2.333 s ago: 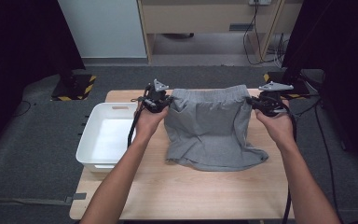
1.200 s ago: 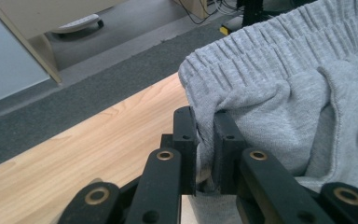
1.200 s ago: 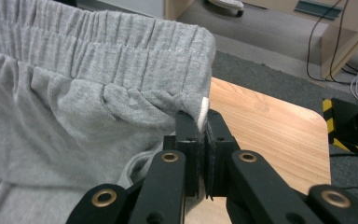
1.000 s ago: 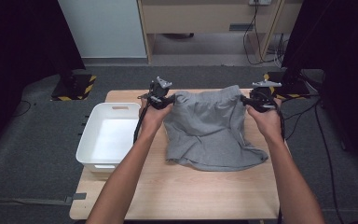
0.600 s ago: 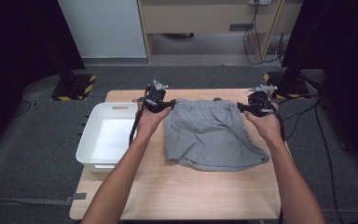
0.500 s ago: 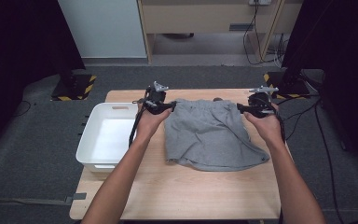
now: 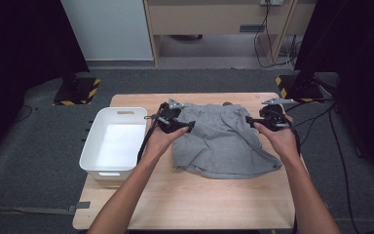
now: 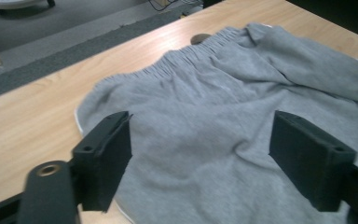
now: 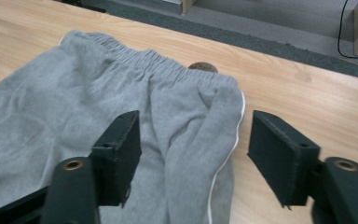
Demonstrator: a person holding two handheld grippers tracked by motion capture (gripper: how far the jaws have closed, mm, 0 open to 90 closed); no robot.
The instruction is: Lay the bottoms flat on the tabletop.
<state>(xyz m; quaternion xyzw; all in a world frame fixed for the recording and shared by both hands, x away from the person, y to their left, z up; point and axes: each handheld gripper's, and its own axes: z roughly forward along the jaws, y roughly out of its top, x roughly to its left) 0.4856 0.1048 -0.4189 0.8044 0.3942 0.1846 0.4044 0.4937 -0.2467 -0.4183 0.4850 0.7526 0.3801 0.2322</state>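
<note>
One shorts [image 7: 221, 139] dropped flat; two claws, left claw [image 8: 200, 163] and right claw [image 9: 193, 158], opening.

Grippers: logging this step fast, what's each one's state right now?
Left gripper: open, just opened, holding nothing, above the grey shorts.
Right gripper: open, just opened, holding nothing, over the shorts' edge.

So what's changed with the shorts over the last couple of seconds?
Both tongs, left and right, lowered the grey shorts by the waistband onto the table, and their jaws have just been opening, letting go. The shorts now lie flat. The white bin stayed put.
</note>
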